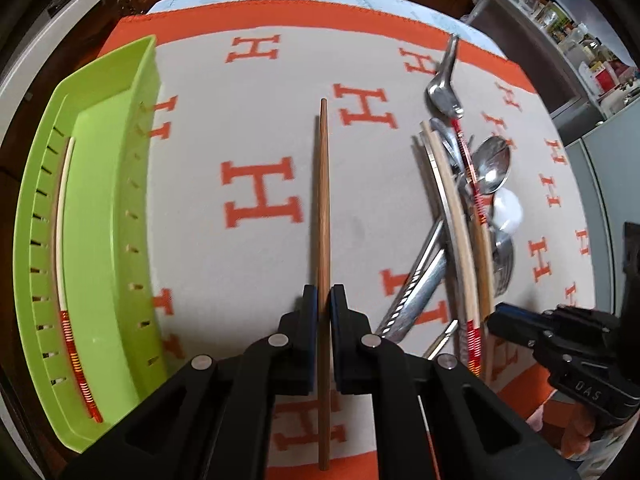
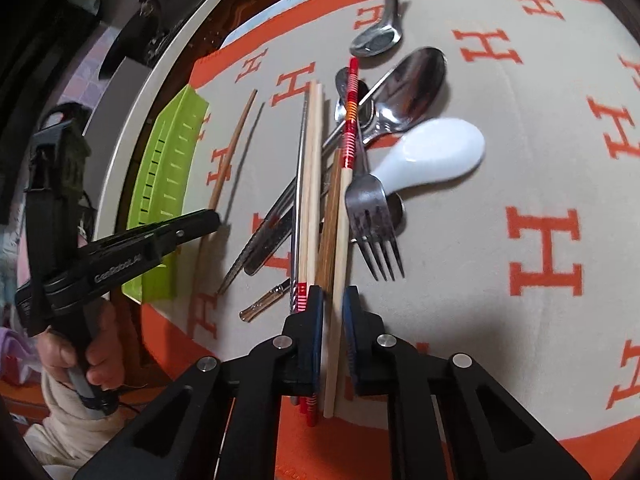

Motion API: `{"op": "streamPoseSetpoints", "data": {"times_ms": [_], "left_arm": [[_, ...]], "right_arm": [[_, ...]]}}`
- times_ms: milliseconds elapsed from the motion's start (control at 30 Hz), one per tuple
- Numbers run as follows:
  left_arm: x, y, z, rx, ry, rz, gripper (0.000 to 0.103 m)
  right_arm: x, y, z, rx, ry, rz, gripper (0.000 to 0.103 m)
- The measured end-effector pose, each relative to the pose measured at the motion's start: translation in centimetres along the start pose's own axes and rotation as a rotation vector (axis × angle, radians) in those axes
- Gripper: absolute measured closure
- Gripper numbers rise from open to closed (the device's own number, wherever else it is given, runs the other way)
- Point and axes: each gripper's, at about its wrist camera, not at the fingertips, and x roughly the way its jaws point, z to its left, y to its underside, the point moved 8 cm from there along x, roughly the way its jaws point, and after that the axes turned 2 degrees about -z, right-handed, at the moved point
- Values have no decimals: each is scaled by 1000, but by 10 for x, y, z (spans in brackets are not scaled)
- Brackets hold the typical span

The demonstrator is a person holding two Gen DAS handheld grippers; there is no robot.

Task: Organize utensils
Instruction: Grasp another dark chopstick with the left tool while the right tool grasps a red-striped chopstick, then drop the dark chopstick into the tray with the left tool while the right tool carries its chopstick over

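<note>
While clamped, the brown chopstick extends beyond left tongs.

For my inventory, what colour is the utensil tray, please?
Lime green tray, clearest in the left wrist view.

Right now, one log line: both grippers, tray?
left gripper: shut on brown chopstick | right gripper: around pale chopstick, gap visible | green tray: one chopstick inside

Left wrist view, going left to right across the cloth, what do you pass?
Green tray holding a red-banded chopstick → brown chopstick clamped in the left gripper → pile of utensils → right gripper.
</note>
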Motion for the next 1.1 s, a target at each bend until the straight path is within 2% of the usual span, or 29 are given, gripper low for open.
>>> {"op": "streamPoseSetpoints", "data": {"times_ms": [167, 233, 367, 467, 567, 733, 900, 1000, 1100], "left_arm": [[8, 3, 6, -5, -17, 19, 99], [9, 3, 6, 0, -22, 20, 99], [11, 2, 4, 26, -43, 18, 99], [14, -2, -3, 57, -73, 10, 98], [16, -6, -5, 37, -56, 2, 99], [12, -6, 1, -77, 69, -7, 99], [-15, -5, 3, -98, 120, -49, 99], [-40, -10, 7, -85, 106, -98, 99], [-72, -16, 17, -72, 54, -161, 99]], "right_arm": [[11, -6, 19, -76, 65, -3, 92], [18, -4, 19, -96, 116, 25, 92], [21, -3, 20, -102, 118, 17, 93], [21, -4, 20, -86, 103, 14, 95], [16, -4, 14, -37, 59, 11, 97], [-9, 0, 6, 47, -51, -15, 98], [-23, -2, 10, 92, -119, -40, 98], [-29, -5, 18, 86, -130, -52, 98], [-42, -10, 29, 62, -136, -67, 98]]}}
